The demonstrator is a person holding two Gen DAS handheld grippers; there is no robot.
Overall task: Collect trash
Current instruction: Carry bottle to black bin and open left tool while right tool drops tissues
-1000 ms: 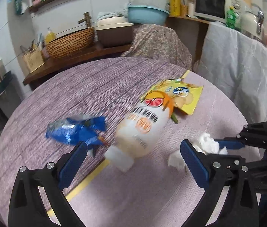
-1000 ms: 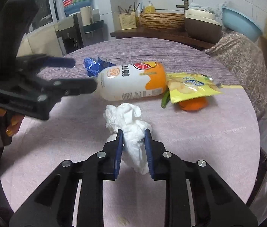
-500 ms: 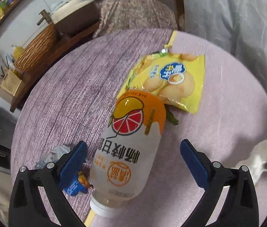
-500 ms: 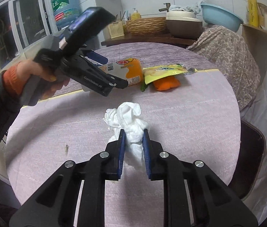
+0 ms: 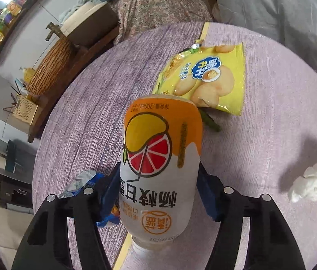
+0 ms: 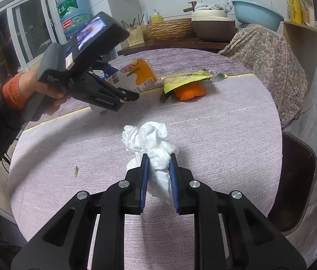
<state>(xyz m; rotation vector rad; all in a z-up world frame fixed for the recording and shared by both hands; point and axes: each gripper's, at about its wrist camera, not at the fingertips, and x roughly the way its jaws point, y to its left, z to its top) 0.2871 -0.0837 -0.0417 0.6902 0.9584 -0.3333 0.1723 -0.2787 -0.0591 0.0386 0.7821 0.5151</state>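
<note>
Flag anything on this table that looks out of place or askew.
Litter is strewn on the round table: a yellow snack bag lies flat over an orange peel, with a crumpled blue wrapper beside the drink bottle.

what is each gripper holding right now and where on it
The right gripper is shut on the crumpled white tissue, pinching its lower end. The left gripper jaws have just been closing and now clamp the drink bottle around its lower body, near the cap.

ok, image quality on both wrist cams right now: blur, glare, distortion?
Left wrist: sharp, bottle label readable, light sheen on the yellow snack bag, fisheye bends the table edge. Right wrist: sharp on the tissue, dark corner vignette, window side dim.
</note>
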